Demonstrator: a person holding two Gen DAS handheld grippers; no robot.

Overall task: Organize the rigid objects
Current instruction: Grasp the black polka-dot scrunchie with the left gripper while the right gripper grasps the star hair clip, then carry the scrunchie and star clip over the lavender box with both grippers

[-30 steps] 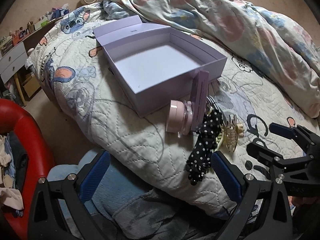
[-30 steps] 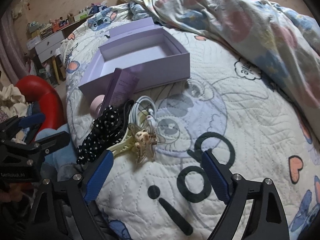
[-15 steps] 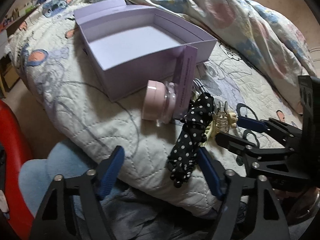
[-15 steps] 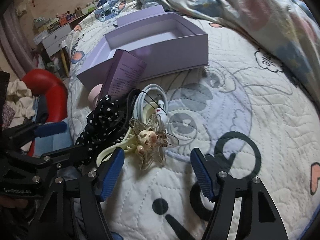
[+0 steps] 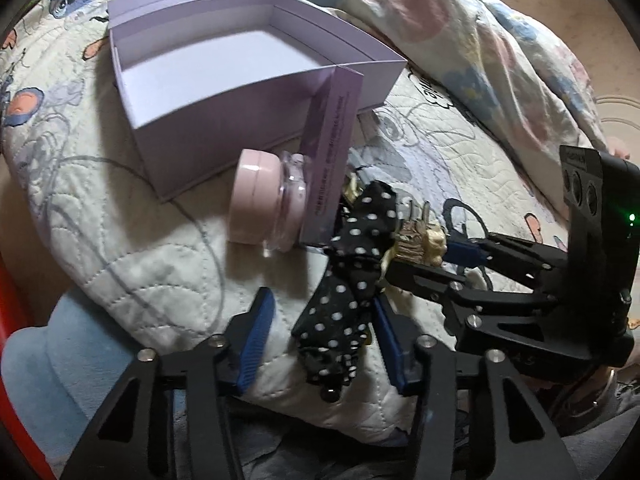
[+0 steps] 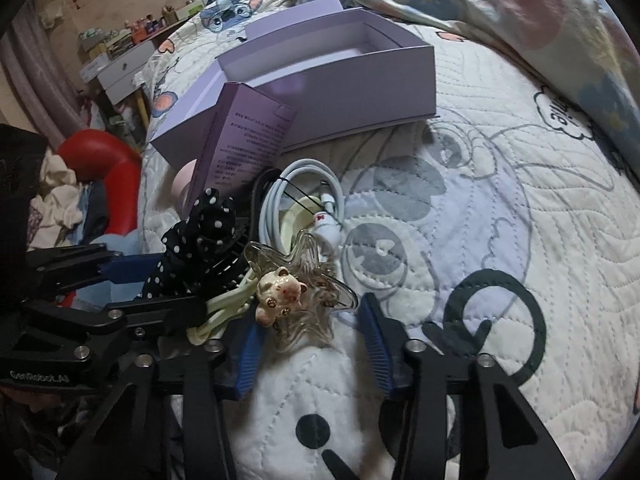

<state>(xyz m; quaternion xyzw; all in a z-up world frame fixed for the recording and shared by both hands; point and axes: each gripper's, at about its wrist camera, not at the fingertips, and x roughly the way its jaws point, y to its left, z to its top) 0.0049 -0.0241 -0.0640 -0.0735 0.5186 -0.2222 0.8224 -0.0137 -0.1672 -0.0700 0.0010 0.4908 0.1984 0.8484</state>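
Note:
An open lilac box (image 5: 224, 60) lies on the quilted bed; it also shows in the right wrist view (image 6: 352, 80). In front of it lie a pink jar (image 5: 260, 208), a slim purple carton (image 5: 332, 160) (image 6: 248, 148), a black polka-dot scrunchie (image 5: 352, 280) (image 6: 200, 236), a coiled white cable (image 6: 296, 196) and a clear star hair claw with a bear (image 6: 292, 300). My left gripper (image 5: 320, 336) is open around the scrunchie's lower end. My right gripper (image 6: 312, 344) is open around the star claw and also appears in the left wrist view (image 5: 440, 256).
A crumpled floral duvet (image 5: 460, 28) lies beyond the box. A red chair (image 6: 108, 160) and a cluttered white dresser (image 6: 120, 68) stand off the bed's left side. A blue plush (image 5: 52, 360) lies below the bed's edge.
Both grippers moved forward into the pile and narrowed. The left now straddles the scrunchie, the right straddles the star claw. The objects have not moved.

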